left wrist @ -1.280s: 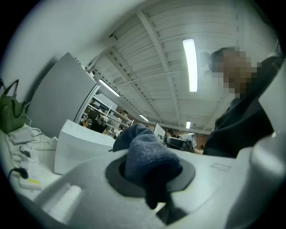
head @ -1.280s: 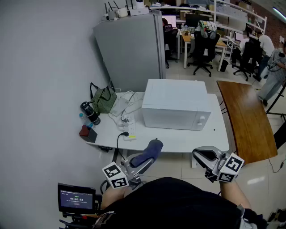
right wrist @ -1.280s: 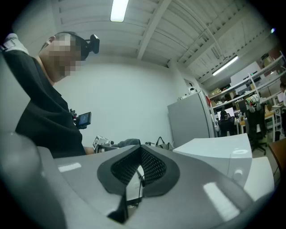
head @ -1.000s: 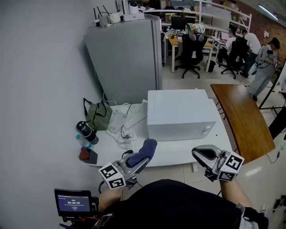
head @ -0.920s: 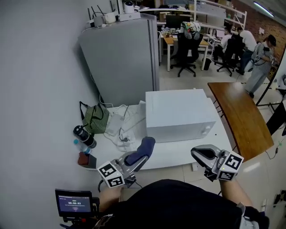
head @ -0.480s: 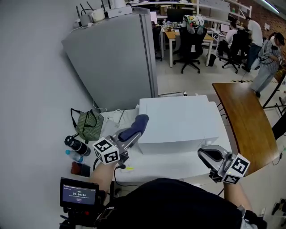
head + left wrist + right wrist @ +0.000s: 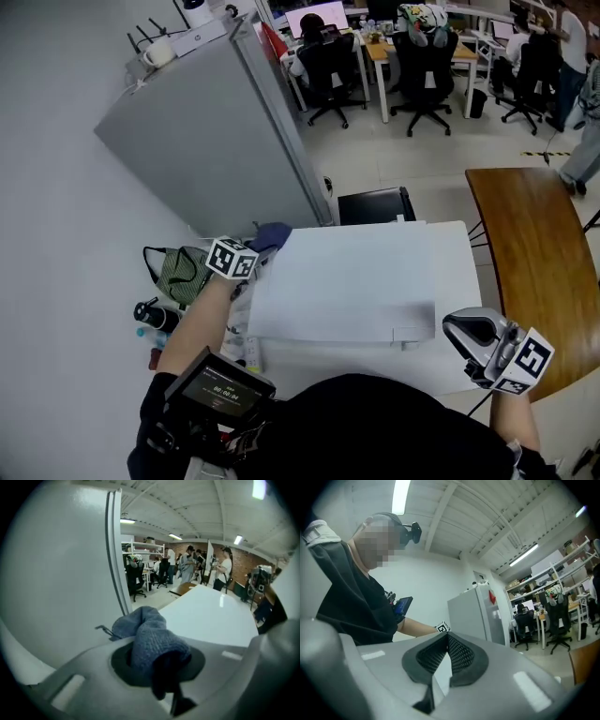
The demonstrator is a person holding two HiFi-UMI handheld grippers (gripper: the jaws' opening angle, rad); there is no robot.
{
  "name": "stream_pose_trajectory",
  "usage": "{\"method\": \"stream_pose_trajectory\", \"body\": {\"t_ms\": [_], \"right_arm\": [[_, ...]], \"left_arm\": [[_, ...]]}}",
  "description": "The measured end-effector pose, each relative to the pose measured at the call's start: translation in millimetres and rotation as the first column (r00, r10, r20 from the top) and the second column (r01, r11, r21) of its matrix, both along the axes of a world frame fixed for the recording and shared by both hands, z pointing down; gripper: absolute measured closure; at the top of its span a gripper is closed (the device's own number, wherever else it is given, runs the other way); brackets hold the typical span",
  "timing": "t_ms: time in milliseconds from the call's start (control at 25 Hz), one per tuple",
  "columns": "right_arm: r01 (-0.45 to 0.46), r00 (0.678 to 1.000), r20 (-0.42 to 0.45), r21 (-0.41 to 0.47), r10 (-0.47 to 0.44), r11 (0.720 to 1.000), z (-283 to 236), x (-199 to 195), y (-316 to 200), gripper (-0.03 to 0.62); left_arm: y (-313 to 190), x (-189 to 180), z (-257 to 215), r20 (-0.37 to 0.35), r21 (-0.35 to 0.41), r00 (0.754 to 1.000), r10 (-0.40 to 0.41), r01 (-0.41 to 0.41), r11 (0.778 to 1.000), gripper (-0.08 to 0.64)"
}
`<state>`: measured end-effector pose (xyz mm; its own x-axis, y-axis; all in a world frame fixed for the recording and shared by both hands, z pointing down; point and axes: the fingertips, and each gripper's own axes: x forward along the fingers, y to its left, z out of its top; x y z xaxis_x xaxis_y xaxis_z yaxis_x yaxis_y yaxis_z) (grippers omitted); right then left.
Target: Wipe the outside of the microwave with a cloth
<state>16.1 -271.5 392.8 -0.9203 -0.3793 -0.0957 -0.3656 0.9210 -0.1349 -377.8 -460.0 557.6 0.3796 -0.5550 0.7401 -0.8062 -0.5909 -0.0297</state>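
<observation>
Microwave (image 7: 366, 291): white, seen from above, on a white table (image 7: 309, 361), centre of the head view
Cloth (image 7: 149, 637): blue-grey, bunched; pinched between the left gripper's pads (image 7: 119, 665), one fold bulging above them, a dark tail hanging below; sits at the microwave's 10 o'clock corner, just beside the fridge; contact with the casing cannot be told
Left gripper (image 7: 261, 244): jaws clamped on the cloth; at 10 o'clock of the microwave, arm reaching along its left side
Right gripper (image 7: 461, 326): mesh pads (image 7: 461, 656) closed tip to tip, nothing between them; at 4 o'clock of the microwave, off its front edge, not touching it
Fridge (image 7: 216, 131): grey, tall, at 11 o'clock of the microwave
Green bag (image 7: 180, 272): on the table at 9 o'clock of the microwave
Wooden table (image 7: 534, 244): brown, at 3 o'clock of the microwave, apart from it
Small screen (image 7: 220, 394): lit, on the left forearm, at 7 o'clock of the microwave
</observation>
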Motion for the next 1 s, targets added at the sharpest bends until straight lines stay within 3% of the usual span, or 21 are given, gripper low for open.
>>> {"method": "stream_pose_trajectory", "body": {"t_ms": [160, 280, 520, 640, 720, 800, 880, 1000], "right_arm": [[-0.07, 0.997, 0.023, -0.035, 0.07, 0.997, 17.5, 47.3, -10.7, 0.588], [-0.118, 0.992, 0.039, -0.069, 0.121, 0.991, 31.0, 75.9, -9.0, 0.588], [-0.212, 0.975, 0.04, -0.106, 0.217, 0.972, 42.5, 115.6, 11.0, 0.588], [-0.25, 0.967, 0.012, -0.122, 0.254, 0.96, 46.3, 122.8, 23.3, 0.588], [-0.257, 0.966, -0.012, -0.122, 0.257, 0.959, 45.2, 115.3, 28.5, 0.588], [-0.247, 0.969, -0.032, -0.113, 0.245, 0.962, 40.5, 98.7, 32.0, 0.588], [-0.23, 0.973, -0.045, -0.093, 0.227, 0.969, 31.5, 76.1, 35.2, 0.588], [-0.201, 0.978, -0.061, -0.046, 0.198, 0.978, 13.3, 31.8, 40.5, 0.588]], "left_arm": [[-21.9, 30.6, -2.3, 0.129, -0.051, 0.989, 0.071, -0.065, 0.997, 0.503], [-30.6, 104.6, 1.4, 0.12, -0.092, 0.97, 0.21, -0.2, 0.975, 0.503], [-45.2, 286.0, 4.3, 0.095, -0.088, 0.867, 0.489, -0.482, 0.872, 0.503], [-40.5, 351.6, 6.8, 0.079, -0.052, 0.812, 0.579, -0.577, 0.815, 0.503], [-35.4, 378.8, 3.1, 0.047, -0.002, 0.792, 0.608, -0.609, 0.793, 0.503], [-27.5, 386.1, -3.1, -0.006, 0.053, 0.785, 0.619, -0.618, 0.784, 0.503], [-17.8, 364.4, -15.3, -0.059, 0.096, 0.799, 0.598, -0.592, 0.801, 0.503], [-1.3, 273.9, -38.6, -0.068, 0.143, 0.845, 0.531, -0.518, 0.843, 0.503]]}}
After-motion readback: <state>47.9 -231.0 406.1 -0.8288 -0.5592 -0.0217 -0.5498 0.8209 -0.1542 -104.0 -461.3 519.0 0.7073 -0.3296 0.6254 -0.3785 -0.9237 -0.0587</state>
